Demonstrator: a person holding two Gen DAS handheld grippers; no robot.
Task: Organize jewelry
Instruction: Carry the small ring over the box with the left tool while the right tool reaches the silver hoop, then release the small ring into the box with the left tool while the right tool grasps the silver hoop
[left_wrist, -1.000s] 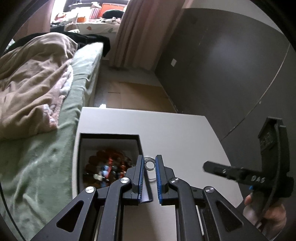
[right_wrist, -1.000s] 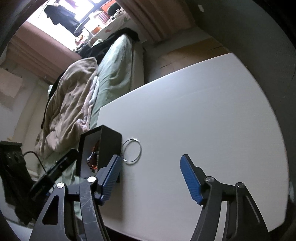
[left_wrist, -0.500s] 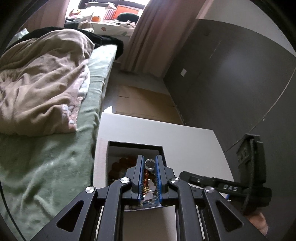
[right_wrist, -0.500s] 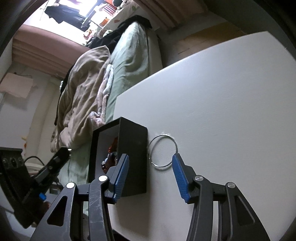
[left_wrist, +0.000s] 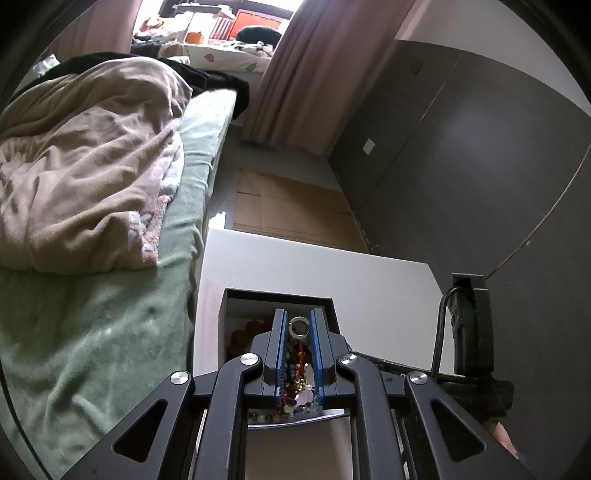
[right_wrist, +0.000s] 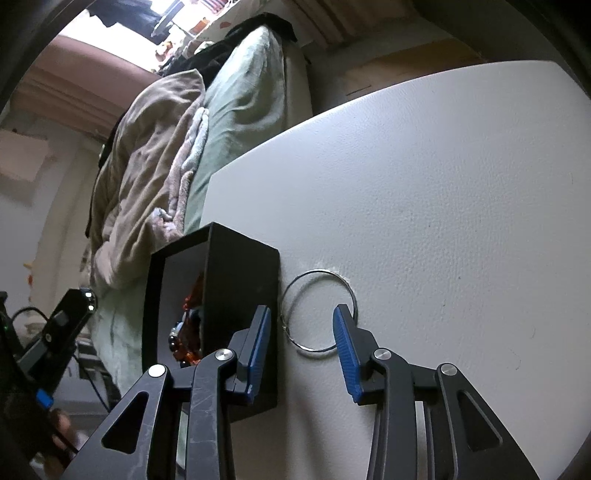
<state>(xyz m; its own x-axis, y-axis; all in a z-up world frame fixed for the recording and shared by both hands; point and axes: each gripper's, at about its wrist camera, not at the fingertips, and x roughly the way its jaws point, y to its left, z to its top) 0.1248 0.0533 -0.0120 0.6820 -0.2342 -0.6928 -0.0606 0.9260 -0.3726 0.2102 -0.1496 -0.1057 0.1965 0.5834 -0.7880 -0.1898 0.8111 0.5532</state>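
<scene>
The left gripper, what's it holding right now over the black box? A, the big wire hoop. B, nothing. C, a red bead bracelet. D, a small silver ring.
D: the left gripper is shut on a small silver ring above the black box; the large wire hoop lies on the table beside the box.

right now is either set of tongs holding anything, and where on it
The left tongs pinch a small silver ring by its sides, above the black box. The right tongs are open, holding nothing.
</scene>
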